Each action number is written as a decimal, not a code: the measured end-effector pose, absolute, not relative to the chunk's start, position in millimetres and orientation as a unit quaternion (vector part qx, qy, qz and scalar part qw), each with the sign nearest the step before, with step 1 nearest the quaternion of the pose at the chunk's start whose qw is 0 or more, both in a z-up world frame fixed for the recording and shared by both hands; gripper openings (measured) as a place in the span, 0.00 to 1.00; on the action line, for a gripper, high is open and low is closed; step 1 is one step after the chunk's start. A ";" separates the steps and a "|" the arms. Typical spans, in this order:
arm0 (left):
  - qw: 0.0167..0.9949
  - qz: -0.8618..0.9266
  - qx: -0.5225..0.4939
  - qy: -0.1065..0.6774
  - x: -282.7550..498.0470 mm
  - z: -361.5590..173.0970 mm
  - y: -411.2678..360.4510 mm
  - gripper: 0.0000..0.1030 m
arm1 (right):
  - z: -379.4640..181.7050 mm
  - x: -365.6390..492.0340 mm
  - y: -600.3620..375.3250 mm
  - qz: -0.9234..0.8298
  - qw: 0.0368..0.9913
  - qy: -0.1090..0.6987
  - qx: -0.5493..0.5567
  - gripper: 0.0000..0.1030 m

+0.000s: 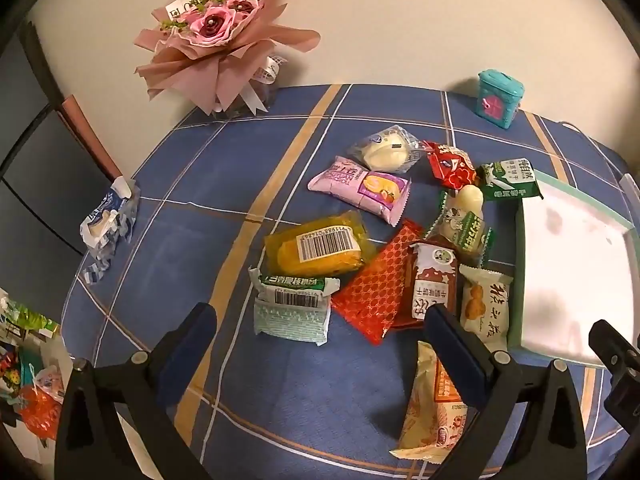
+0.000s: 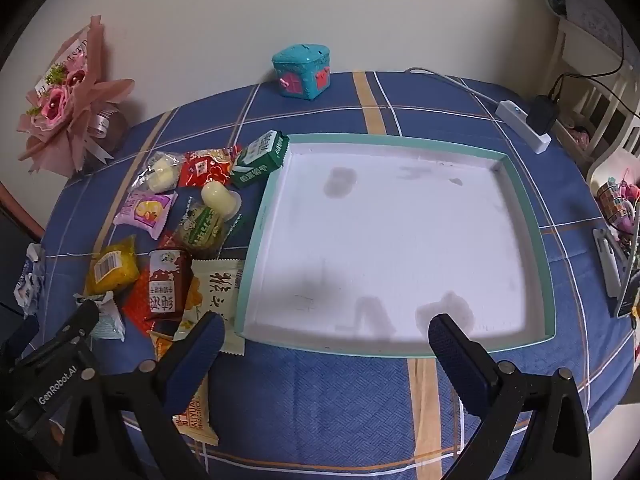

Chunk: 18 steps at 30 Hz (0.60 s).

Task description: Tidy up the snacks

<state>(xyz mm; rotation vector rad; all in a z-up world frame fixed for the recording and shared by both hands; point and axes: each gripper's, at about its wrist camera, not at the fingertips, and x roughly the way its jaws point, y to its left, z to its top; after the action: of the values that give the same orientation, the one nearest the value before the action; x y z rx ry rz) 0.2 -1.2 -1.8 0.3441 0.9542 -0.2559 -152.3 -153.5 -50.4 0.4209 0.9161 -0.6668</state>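
Two grippers hang over a table spread with a blue plaid cloth point(image 2: 320, 400), each with its jaws spread wide and nothing between them. The left gripper point(image 1: 320, 336) hovers above the near edge of a loose heap of snacks, its right-hand finger point(image 1: 456, 344) crossing in front of a cream and orange packet point(image 1: 428, 412) that lies nearest the camera. Just beyond its fingers sit a pale green wafer pack point(image 1: 292, 308) with a barcode, a yellow cake pack point(image 1: 316, 248) behind it, and a red patterned sachet point(image 1: 376, 284) to the side. A maroon biscuit pack point(image 1: 434, 280) and a cream pastry pack point(image 1: 486, 304) lie next to the sachet, the pastry pack just beside the tray. Farther back rest a pink cake pack point(image 1: 360, 188), a clear-wrapped white bun point(image 1: 384, 152), a red candy bag point(image 1: 452, 164) and a green milk-biscuit pack point(image 1: 508, 180). One blue and white wrapper point(image 1: 108, 220) lies well apart at the cloth's left edge. The right gripper point(image 2: 326, 340) hovers over the near rim of a shallow teal-edged tray point(image 2: 548, 280) whose white floor holds no snack; the heap lies entirely to the tray's left. At the back stand a pink paper bouquet point(image 1: 216, 40) and a small teal box point(image 2: 302, 70). A white power strip point(image 2: 520, 120) rests at the far right of the cloth.
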 end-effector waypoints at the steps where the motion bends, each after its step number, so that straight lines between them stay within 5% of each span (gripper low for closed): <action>1: 0.866 -0.122 0.162 0.456 1.0 -1.4 -0.4 1.00 | -50.2 -151.6 -154.0 -0.314 0.822 0.432 0.198 1.00; 18: 0.866 -0.136 0.138 0.460 3.9 -0.5 2.4 1.00 | -51.4 -152.4 -155.6 -0.312 0.822 0.434 0.197 1.00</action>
<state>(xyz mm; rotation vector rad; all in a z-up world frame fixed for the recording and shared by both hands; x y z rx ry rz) 3.9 2.4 -0.5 0.2894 0.9633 -0.2857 -152.4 -155.6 -51.4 0.4191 0.9224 -0.6636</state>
